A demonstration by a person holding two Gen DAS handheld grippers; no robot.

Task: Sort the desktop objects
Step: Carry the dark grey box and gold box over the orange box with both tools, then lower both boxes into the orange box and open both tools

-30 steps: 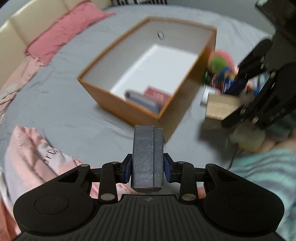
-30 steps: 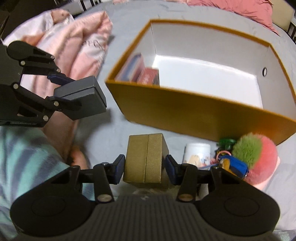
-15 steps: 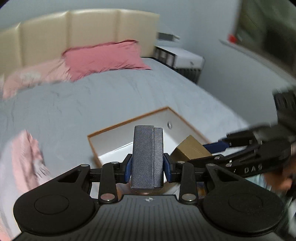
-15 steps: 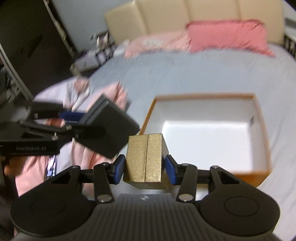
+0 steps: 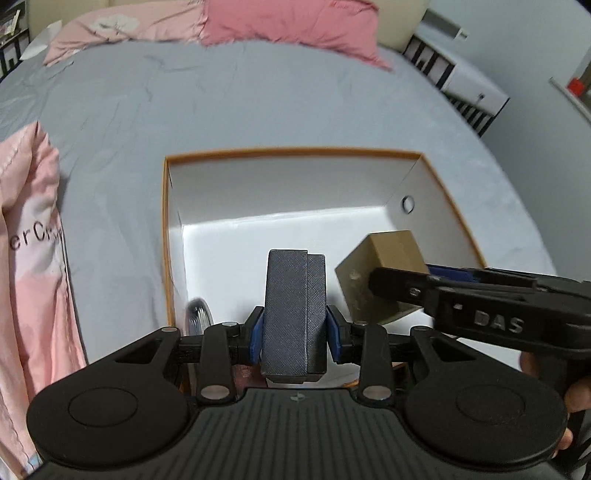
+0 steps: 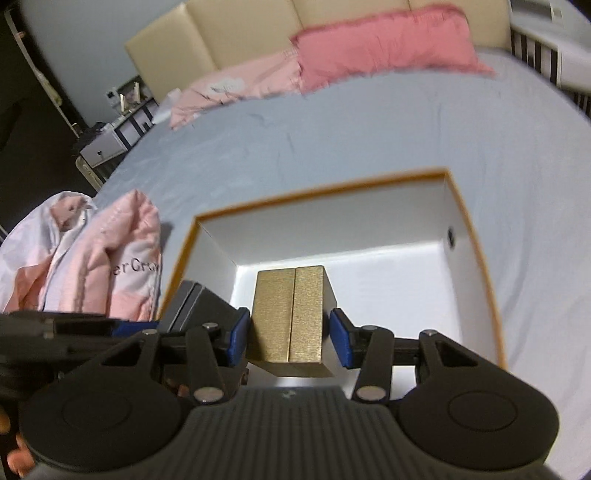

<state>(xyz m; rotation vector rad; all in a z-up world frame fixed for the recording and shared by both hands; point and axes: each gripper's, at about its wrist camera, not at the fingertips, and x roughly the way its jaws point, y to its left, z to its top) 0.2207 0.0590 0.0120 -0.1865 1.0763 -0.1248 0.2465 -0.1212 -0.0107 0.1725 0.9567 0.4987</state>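
My left gripper (image 5: 294,328) is shut on a dark grey textured box (image 5: 293,306) and holds it over the near end of the orange-rimmed storage box (image 5: 295,150) with white inside. My right gripper (image 6: 290,334) is shut on a gold box (image 6: 290,314), also above the storage box (image 6: 476,251). In the left wrist view the gold box (image 5: 384,266) sits to the right of the grey one. In the right wrist view the grey box (image 6: 199,306) shows at the left.
The storage box lies on a grey bedsheet (image 5: 258,103). A pink and white bag (image 5: 29,258) lies left of it. Pink pillows (image 6: 380,51) and a beige headboard (image 6: 332,14) stand at the far end. A round silvery item (image 5: 197,314) lies inside the box's near left corner.
Both grippers have moved over the storage box, each with its box still held. The views now look down into the box rather than across the room.
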